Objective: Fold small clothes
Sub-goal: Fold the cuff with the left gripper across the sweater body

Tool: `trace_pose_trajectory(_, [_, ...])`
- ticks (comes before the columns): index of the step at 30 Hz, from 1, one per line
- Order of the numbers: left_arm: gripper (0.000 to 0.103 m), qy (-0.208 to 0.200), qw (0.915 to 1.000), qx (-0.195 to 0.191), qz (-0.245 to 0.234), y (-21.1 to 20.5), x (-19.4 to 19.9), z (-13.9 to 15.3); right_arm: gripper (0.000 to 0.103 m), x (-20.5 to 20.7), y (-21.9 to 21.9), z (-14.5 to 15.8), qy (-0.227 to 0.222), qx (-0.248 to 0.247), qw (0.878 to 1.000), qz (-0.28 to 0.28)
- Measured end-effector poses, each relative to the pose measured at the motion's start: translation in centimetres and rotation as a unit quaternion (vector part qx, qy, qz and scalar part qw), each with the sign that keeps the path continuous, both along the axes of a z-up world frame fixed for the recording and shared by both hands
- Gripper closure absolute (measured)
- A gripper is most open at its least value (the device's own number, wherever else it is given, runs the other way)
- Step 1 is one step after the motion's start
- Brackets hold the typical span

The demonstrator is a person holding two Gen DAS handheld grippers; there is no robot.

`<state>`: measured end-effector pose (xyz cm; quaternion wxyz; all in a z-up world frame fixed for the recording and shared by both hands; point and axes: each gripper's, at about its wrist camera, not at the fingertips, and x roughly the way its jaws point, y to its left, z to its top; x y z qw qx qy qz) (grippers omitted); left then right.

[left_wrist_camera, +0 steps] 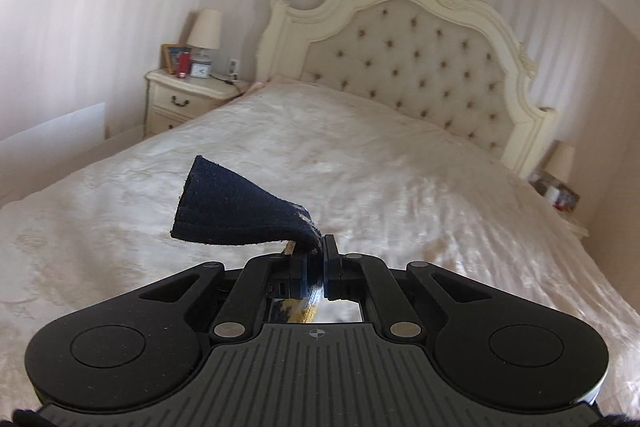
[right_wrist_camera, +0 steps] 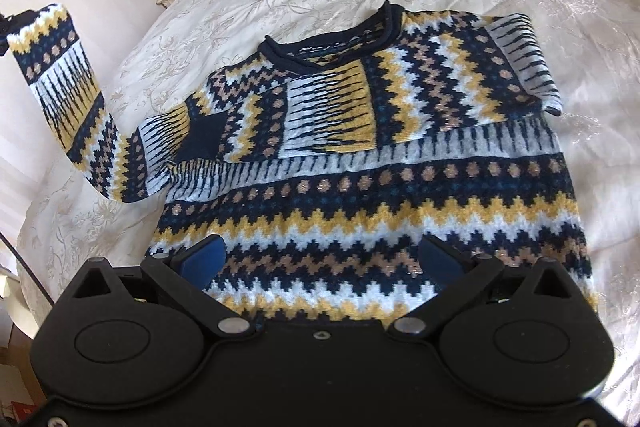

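A patterned knit sweater [right_wrist_camera: 360,187] in navy, yellow, white and tan lies flat on the bed, neck away from me. Its right sleeve is folded across the chest. Its left sleeve [right_wrist_camera: 68,79] is lifted up off the bed at the left. My left gripper [left_wrist_camera: 316,259] is shut on that sleeve near its navy cuff [left_wrist_camera: 236,207], which sticks out above the fingers. The left gripper also shows at the far left edge of the right wrist view [right_wrist_camera: 12,23]. My right gripper [right_wrist_camera: 320,259] is open and empty, hovering over the sweater's lower hem.
The bed has a cream embroidered bedspread [left_wrist_camera: 400,167] and a tufted cream headboard [left_wrist_camera: 420,47]. A nightstand [left_wrist_camera: 188,99] with a lamp, clock and picture frame stands at the bed's left. Another lamp [left_wrist_camera: 560,163] stands at the right.
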<state>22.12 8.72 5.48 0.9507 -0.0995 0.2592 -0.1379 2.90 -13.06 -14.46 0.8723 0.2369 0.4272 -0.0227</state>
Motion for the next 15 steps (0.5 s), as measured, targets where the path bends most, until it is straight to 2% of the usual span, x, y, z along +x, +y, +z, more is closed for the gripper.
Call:
trace_pose_trajectory(3, [0.097,0.011,0.9992,-0.011,-0.037,-4.8,0.2,-1.2,0.001,-0.9,-1.9,0.1,-0.003,0.006,1.000,-0.012])
trace_pose_trajectory(7, [0.097,0.030,0.9958,-0.002,-0.087,-10.9,0.2,-3.9,0.001,-2.0,-4.2,0.0,-0.007,0.009,1.000,-0.026])
trace_pose_trajectory(11, [0.095,0.057,0.9894,0.027,-0.130,-16.3,-0.8,-6.9,0.001,-2.8,-6.2,-0.1,-0.006,0.010,0.999,-0.039])
trace_pose_trajectory(15, [0.093,0.094,0.9802,0.052,-0.166,-19.6,-1.4,-9.0,0.001,-3.2,-7.6,-0.2,-0.005,0.011,0.999,-0.045])
